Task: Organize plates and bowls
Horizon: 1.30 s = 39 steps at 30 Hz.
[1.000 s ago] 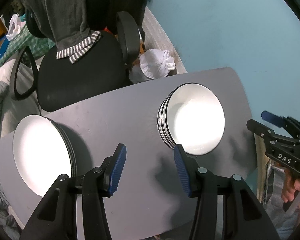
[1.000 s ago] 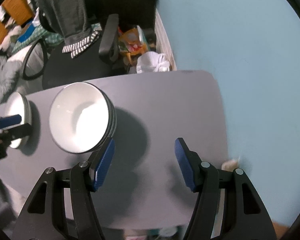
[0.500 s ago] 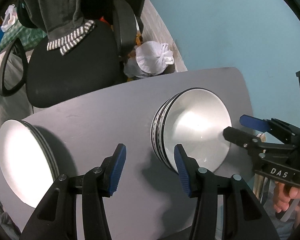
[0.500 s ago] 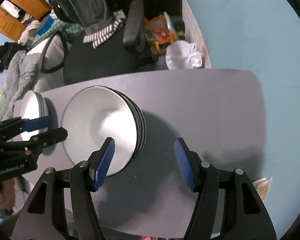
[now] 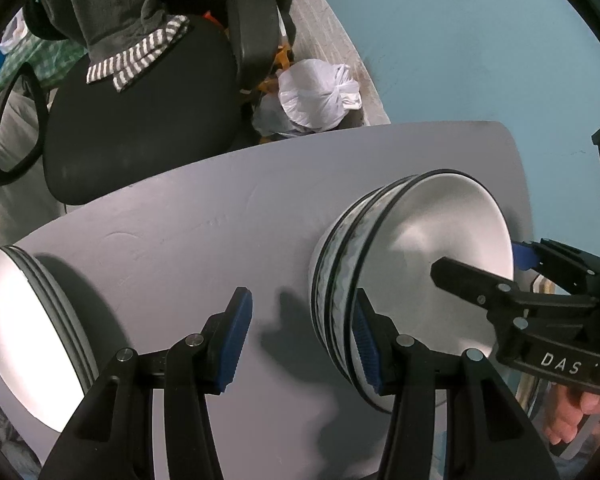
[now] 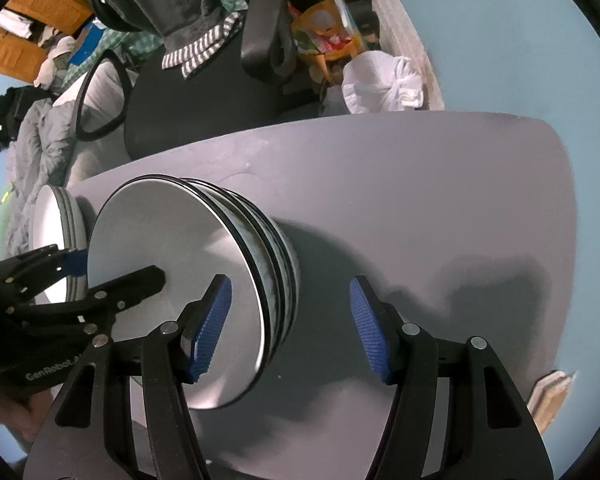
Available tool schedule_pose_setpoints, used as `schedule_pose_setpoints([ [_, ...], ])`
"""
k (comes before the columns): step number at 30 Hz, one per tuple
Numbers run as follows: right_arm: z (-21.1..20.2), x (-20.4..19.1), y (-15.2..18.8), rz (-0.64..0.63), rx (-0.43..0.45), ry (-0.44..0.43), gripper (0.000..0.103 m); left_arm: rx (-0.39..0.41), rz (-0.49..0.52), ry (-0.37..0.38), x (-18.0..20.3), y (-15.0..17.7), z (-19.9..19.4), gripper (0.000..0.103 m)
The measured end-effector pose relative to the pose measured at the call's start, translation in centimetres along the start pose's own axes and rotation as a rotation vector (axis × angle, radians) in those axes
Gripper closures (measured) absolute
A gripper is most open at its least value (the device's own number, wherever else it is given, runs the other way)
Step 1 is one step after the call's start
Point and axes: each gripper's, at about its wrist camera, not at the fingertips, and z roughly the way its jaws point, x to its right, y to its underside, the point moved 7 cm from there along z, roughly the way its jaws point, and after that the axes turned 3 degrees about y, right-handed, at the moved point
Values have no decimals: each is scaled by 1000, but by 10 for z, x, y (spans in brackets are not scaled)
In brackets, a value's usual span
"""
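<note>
Bowl stack (image 5: 416, 276) straddled by both wide-open grippers.

The stacked bowls (image 5: 416, 264) look glazed and glossy white with dark rims. The table (image 5: 204, 232) beneath them is matt grey, and the gripper pads (image 6: 212, 328) are ribbed blue rubber.

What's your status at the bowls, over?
Both tongs open, left tongs and right tongs flanking the bowl stack, nothing gripped yet. Plate stack sits apart at the table's left end. Path unobstructed.
</note>
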Motion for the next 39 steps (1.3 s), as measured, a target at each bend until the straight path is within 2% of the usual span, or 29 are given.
schedule_pose_setpoints([
  [6,10,-3,1,-19,-28,-10,42,-10,-15,39,3,-4,7,50],
  [9,12,-4,-1,-5,-32,-43,42,-7,-31,63,3,-6,9,50],
  [11,12,-4,-2,1,-34,-62,48,-9,-44,78,2,-7,9,49],
  [13,12,-7,-3,1,-35,-88,61,-10,-62,100,0,-7,10,49],
  [16,11,-10,-3,-2,-35,-91,61,-16,-70,123,-1,-6,10,50],
  [17,11,-10,-3,-5,-33,-88,61,-16,-67,128,0,-6,10,51],
  [21,11,-13,-2,3,-34,-70,61,0,-57,159,7,-3,7,72],
  [24,10,-15,-1,3,-39,-44,63,9,-27,102,11,-1,4,73],
  [27,11,-17,4,23,-56,-57,69,12,-24,60,6,2,1,76],
  [31,13,-24,11,38,-61,-71,74,-1,-37,51,-7,10,-3,80],
  [39,22,-60,26,6,-81,-60,79,-33,-58,5,-37,42,-11,81],
])
